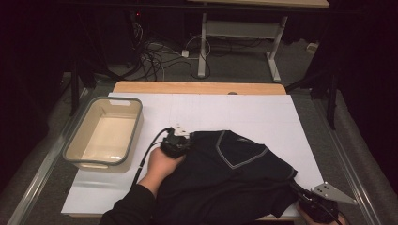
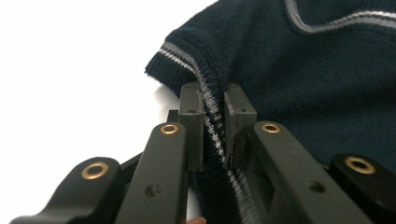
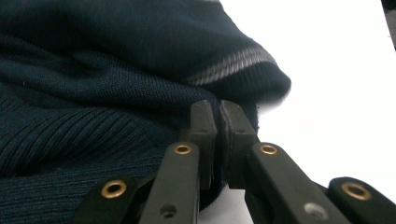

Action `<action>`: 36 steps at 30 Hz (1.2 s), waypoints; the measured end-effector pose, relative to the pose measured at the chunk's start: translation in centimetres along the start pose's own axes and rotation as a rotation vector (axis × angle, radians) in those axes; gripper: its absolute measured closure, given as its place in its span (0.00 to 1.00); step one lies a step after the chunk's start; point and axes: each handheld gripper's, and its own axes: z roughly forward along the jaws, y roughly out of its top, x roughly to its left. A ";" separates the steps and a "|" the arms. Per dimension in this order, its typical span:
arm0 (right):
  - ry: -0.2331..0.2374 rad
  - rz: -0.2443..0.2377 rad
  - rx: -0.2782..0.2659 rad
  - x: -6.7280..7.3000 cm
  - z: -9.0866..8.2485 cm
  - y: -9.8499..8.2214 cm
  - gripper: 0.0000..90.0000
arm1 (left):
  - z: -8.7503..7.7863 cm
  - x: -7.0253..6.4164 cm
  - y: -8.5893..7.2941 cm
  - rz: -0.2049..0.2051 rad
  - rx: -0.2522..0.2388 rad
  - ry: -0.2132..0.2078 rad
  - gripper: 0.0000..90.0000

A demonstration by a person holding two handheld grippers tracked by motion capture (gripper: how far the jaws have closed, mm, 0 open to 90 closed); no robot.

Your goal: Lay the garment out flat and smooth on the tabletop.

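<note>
Sweater [image 1: 234, 173] lies right of the tub [image 1: 104, 133] on the table [image 1: 263, 110]. Left tool [image 2: 214, 112] clamped on striped hem; right tool [image 3: 218, 122] clamped on knit edge. Risk: thin pinch slips if pulled unevenly.

A dark navy V-neck sweater [image 1: 234, 173] with grey trim lies crumpled on the white sheet [image 1: 244, 112] that covers the bench [image 1: 197, 87]. The left tool [image 1: 180, 142], held in the person's left hand [image 1: 162, 164], sits at the sweater's left edge. The right tool [image 1: 312, 201] is at the sweater's lower right corner, near the bench's front edge. A beige tub [image 1: 104, 133] with a grey rim stands at the left, apart from the sweater.
</note>
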 end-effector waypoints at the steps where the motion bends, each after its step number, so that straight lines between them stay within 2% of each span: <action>1: 0.001 -0.001 0.001 0.0 0.1 0.1 0.95 | -0.7 0.6 -0.5 -0.006 -0.007 0.026 0.88; 3: 0.002 -0.008 -0.001 0.1 0.2 0.2 0.95 | -2.0 1.7 -1.8 -0.019 -0.007 0.081 0.88; 5: 0.004 -0.007 -0.001 0.0 0.3 0.3 0.95 | -3.3 2.6 -3.3 -0.061 -0.016 0.104 0.88; 7: 0.006 -0.009 -0.002 -0.1 0.3 0.3 0.95 | -4.2 2.7 -4.8 -0.063 -0.023 0.125 0.88; 9: 0.006 -0.005 -0.002 -0.3 0.4 0.3 0.95 | -4.8 1.9 -5.9 -0.080 -0.043 0.124 0.88; 11: 0.005 -0.004 0.005 -0.3 0.5 0.3 0.95 | -4.4 0.1 -6.2 -0.027 -0.040 0.113 0.87; 12: 0.006 0.006 0.005 -0.3 0.6 0.4 0.95 | -4.2 -0.7 -6.2 0.015 -0.031 0.133 0.87; 13: 0.007 0.008 -0.001 -0.4 0.6 0.5 0.94 | -4.2 -1.0 -6.1 0.024 -0.036 0.143 0.87; 15: 0.002 0.013 -0.013 -0.2 0.7 0.7 0.89 | -4.2 -0.9 -6.1 -0.007 -0.038 0.117 0.84; 18: 0.030 0.034 -0.046 0.1 0.6 1.5 0.66 | -4.8 -0.4 -6.5 -0.061 -0.068 0.087 0.66; 20: 0.035 0.040 -0.066 0.3 0.8 2.3 0.60 | -5.5 -0.3 -7.0 -0.100 -0.119 0.046 0.57; 22: 0.039 0.035 -0.068 0.2 1.6 3.4 0.60 | -6.4 -0.4 -7.8 -0.115 -0.164 0.002 0.52; 23: 0.032 0.021 -0.055 0.1 2.3 4.0 0.60 | -6.6 -0.5 -8.2 -0.110 -0.187 -0.018 0.51; 25: 0.016 0.005 -0.003 -0.6 4.1 5.2 0.60 | -7.0 -0.8 -8.7 -0.087 -0.211 -0.029 0.44; 27: 0.031 0.007 0.056 -1.6 6.1 6.3 0.61 | -6.9 -0.9 -8.8 -0.064 -0.209 -0.057 0.43; 29: 0.058 0.005 0.127 -1.8 8.0 7.0 0.51 | -6.9 -1.1 -8.8 -0.039 -0.211 -0.057 0.43; 30: 0.084 0.010 0.161 -1.6 8.8 7.1 0.43 | -6.9 -1.2 -8.8 -0.032 -0.210 -0.063 0.43; 31: 0.082 -0.005 0.175 -1.0 9.4 7.2 0.40 | -6.8 -1.1 -8.8 -0.032 -0.207 -0.067 0.43; 32: 0.064 -0.033 0.179 -0.6 9.5 7.3 0.46 | -6.8 -1.1 -8.8 -0.034 -0.203 -0.071 0.41; 33: 0.065 -0.027 0.166 -0.4 9.5 7.2 0.57 | -6.8 -1.0 -8.8 -0.035 -0.202 -0.074 0.40; 34: 0.073 -0.028 0.145 -0.3 9.3 7.0 0.78 | -6.8 -1.1 -8.8 -0.034 -0.202 -0.074 0.40; 35: 0.090 -0.031 0.134 -0.3 9.0 6.7 0.95 | -6.8 -1.1 -8.8 -0.032 -0.202 -0.073 0.40; 36: 0.099 -0.032 0.125 -0.3 8.8 6.5 0.97 | -6.8 -1.1 -8.8 -0.030 -0.202 -0.071 0.40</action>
